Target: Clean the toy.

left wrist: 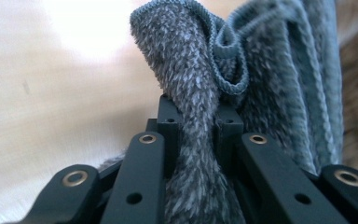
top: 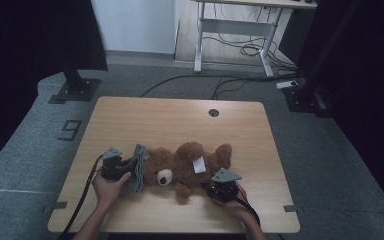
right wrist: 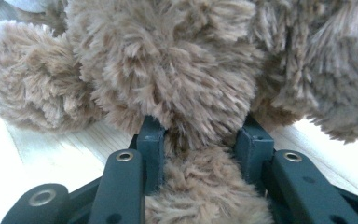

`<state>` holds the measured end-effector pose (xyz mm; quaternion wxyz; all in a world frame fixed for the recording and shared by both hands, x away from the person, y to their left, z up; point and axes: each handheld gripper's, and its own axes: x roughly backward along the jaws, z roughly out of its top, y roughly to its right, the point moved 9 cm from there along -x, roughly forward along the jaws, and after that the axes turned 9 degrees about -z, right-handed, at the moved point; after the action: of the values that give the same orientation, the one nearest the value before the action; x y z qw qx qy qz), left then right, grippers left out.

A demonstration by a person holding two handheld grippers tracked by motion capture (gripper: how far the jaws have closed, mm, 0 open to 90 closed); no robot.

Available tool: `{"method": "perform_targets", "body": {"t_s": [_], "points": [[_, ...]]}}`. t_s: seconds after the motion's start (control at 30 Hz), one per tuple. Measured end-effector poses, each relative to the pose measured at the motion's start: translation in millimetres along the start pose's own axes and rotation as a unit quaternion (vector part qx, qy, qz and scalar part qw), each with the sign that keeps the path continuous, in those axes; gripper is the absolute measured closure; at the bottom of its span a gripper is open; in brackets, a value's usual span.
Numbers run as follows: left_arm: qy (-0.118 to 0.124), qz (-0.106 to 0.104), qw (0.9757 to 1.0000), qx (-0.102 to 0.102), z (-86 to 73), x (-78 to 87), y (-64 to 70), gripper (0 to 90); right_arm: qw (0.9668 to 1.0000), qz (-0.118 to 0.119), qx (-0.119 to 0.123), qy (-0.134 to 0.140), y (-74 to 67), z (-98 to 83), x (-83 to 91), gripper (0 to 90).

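While the person's hands come in from the near edge of the wooden surface (top: pixel 130 115), each claw has a grip on something soft. Left claw (top: pixel 116 167) has its jaws pressed together on a fold of grey towel (left wrist: pixel 200 93), which bunches up just beyond the jaw tips and stands on edge against the bear's head. Right claw (top: pixel 223 186) pinches a brown furry limb of the bear (top: pixel 185 167), with the fur bulging between and over its jaws (right wrist: pixel 186 93). Between the two claws, the bear lies stretched on the surface, its pale muzzle toward the left claw and a white tag (top: pixel 198 165) on its body, just beyond the right claw.
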<state>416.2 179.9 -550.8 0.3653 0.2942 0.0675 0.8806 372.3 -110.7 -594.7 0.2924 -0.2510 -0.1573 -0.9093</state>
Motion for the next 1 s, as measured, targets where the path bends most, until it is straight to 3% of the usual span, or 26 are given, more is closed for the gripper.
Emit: {"method": "perform_targets", "body": {"t_s": [0.2,0.27,0.37,0.53,0.63,0.77,0.87,1.0], "points": [[0.041,-0.022,0.9973,-0.057,54.4,8.8,42.7,76.9,1.0,0.002,-0.002,0.0,0.6,-0.4,-0.1,60.5],[0.041,-0.033,0.9964,-0.066,65.3,2.1,54.6,76.8,1.0,0.002,-0.001,0.001,0.3,-0.2,-0.1,60.4],[0.024,-0.041,0.9954,-0.083,76.4,-21.3,71.4,76.7,1.0,0.001,-0.001,0.001,0.0,-0.1,-0.1,60.4],[-0.022,-0.052,0.9953,-0.079,68.2,-61.3,83.3,76.8,1.0,0.0,0.003,0.003,-0.1,-0.1,0.1,60.3],[-0.043,-0.045,0.9949,-0.08,55.5,-68.8,79.6,77.0,1.0,-0.001,0.006,0.007,-0.3,0.5,0.7,58.9],[-0.039,-0.058,0.9951,-0.069,47.0,-63.4,77.6,77.5,0.9997,0.003,0.016,0.018,0.3,3.9,4.2,52.2],[-0.028,-0.071,0.9953,-0.06,40.2,-60.9,79.1,78.0,0.9994,0.023,-0.005,0.028,5.0,9.7,13.4,45.6],[-0.018,-0.075,0.9945,-0.07,32.1,-56.4,84.6,78.3,0.9969,0.025,-0.042,0.062,22.9,22.9,38.9,41.0]]}}
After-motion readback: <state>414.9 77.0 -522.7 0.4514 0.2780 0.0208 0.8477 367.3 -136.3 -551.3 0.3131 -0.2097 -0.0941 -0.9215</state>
